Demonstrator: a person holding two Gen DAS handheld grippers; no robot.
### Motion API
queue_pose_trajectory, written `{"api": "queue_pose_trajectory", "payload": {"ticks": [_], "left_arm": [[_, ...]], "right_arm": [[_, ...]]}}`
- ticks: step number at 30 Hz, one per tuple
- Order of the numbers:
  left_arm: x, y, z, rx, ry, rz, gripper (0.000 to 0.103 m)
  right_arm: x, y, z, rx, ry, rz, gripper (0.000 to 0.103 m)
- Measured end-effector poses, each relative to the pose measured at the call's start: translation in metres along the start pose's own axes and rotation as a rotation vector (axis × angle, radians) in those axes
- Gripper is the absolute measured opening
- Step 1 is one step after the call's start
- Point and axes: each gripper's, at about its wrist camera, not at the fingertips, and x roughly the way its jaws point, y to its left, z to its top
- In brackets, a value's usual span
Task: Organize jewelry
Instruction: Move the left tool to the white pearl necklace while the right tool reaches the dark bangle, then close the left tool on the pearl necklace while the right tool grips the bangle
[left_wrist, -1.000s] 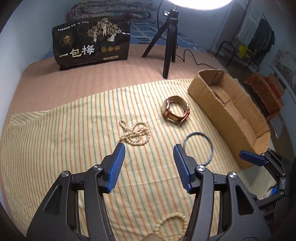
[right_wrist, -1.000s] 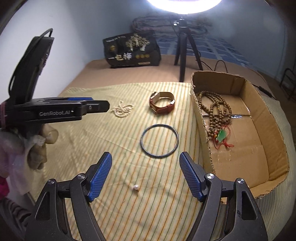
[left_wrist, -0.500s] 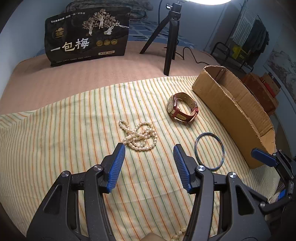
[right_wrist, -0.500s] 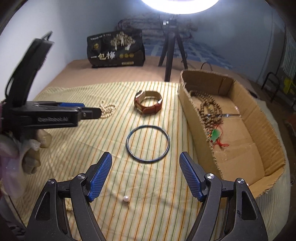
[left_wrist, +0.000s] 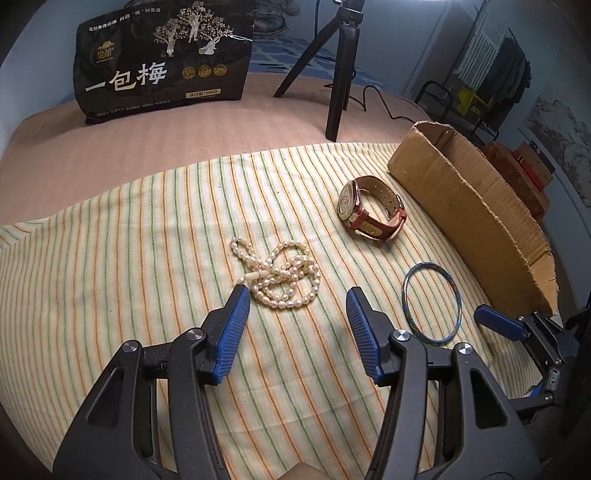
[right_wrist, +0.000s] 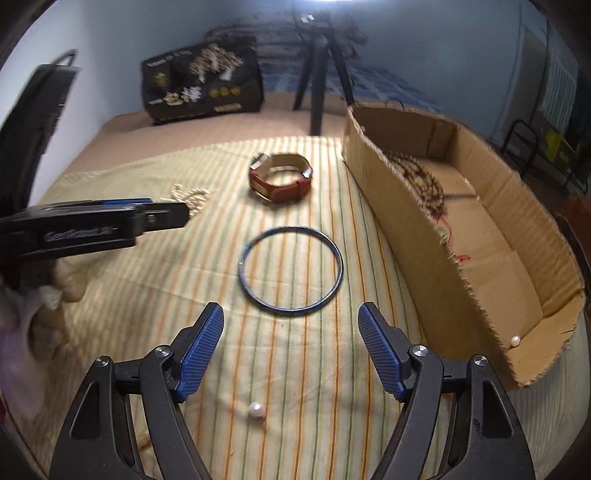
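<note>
Striped cloth (left_wrist: 147, 229): cream with orange and green lines. Pearl necklace (left_wrist: 280, 275) off-white. Watch (left_wrist: 371, 214): red-brown strap, pale lining. Bangle (right_wrist: 291, 269) dark blue. Cardboard box (right_wrist: 480, 236) tan. Bag (left_wrist: 162, 62) black, white lettering. Gripper pads (right_wrist: 201, 347) blue, ribbed.

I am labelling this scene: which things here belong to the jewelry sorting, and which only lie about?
Belong:
pearl necklace
watch
bangle
loose pearl
wooden beads
cardboard box

Lying about:
black bag
tripod
striped cloth

only readable bit is big white "一包梅" on the black bag (left_wrist: 162, 62), smaller print too tiny
</note>
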Motion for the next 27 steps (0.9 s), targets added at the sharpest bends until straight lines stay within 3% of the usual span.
{"api": "queue_pose_trajectory", "payload": {"ticks": [17, 19, 27], "left_arm": [[0.020, -0.006, 0.013, 0.036, -0.010, 0.068, 0.056], [0.023, -0.004, 0.014, 0.032, -0.016, 0.077, 0.052], [0.023, 0.006, 0.015, 0.009, -0.037, 0.098, 0.020]], "right_arm": [[0.025, 0.005, 0.009, 0.008, -0.002, -0.032, 0.081], [0.027, 0.006, 0.011, 0.007, -0.002, -0.036, 0.081], [0.032, 0.009, 0.017, -0.006, -0.019, -0.035, 0.081]]}}
